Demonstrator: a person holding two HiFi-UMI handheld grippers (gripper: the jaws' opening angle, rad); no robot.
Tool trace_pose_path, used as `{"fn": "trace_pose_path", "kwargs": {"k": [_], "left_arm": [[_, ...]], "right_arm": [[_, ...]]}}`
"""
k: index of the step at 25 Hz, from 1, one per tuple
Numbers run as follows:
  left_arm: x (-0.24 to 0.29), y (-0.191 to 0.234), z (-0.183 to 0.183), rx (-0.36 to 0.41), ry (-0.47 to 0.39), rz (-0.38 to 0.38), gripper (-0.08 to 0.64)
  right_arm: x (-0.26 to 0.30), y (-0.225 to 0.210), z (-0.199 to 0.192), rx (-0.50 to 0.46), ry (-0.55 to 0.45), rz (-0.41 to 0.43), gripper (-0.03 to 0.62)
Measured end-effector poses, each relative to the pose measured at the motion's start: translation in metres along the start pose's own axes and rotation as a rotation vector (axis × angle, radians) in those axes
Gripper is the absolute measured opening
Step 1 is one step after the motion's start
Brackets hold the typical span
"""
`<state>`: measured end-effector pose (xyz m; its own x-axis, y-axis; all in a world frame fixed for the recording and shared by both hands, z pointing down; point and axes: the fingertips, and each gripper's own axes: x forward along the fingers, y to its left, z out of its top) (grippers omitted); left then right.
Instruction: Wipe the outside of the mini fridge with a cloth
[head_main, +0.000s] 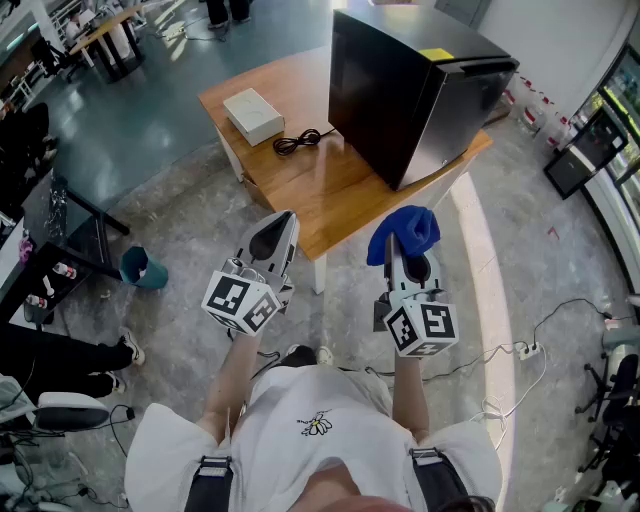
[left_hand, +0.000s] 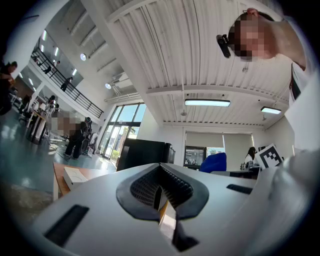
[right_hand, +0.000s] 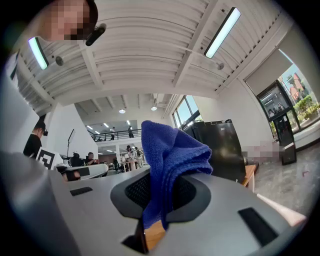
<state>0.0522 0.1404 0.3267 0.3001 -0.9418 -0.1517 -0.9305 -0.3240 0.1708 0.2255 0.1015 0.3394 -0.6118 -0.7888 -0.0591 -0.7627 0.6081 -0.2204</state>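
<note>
Wiping looks not yet begun — the right gripper (head_main: 406, 252) has its jaws clamped on the blue cloth (head_main: 404, 230), the left gripper (head_main: 274, 234) is closed on nothing, and the fridge (head_main: 410, 95) stands untouched on the table (head_main: 300, 190), well apart from the cloth.

Head view steeply down, gripper views upward; fridge (head_main: 420, 90) shared

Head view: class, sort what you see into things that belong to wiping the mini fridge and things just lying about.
For the job:
mini fridge
blue cloth
right gripper, shut on the cloth

Just lying about:
white box on the table
black cable beside the box
teal bin on the floor
</note>
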Motion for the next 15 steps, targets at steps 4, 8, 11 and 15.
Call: {"fn": "trace_pose_path", "kwargs": {"k": [4,8,11,15], "left_arm": [[0.003,-0.003,-0.001,-0.004,-0.01,0.023,0.005],[0.01,0.005,0.001,0.0,-0.016,0.045,0.005],[0.021,0.011,0.004,0.006,-0.029,0.042,0.005],[0.043,0.023,0.008,0.021,-0.043,0.018,0.005]], "right_arm": [[0.005,-0.015,0.0,-0.014,0.012,-0.009,0.072],[0.014,-0.016,0.002,-0.048,0.022,-0.002,0.072],[0.025,-0.019,0.003,-0.048,0.022,-0.007,0.072],[0.045,-0.023,0.004,-0.054,0.018,-0.017,0.072]]}}
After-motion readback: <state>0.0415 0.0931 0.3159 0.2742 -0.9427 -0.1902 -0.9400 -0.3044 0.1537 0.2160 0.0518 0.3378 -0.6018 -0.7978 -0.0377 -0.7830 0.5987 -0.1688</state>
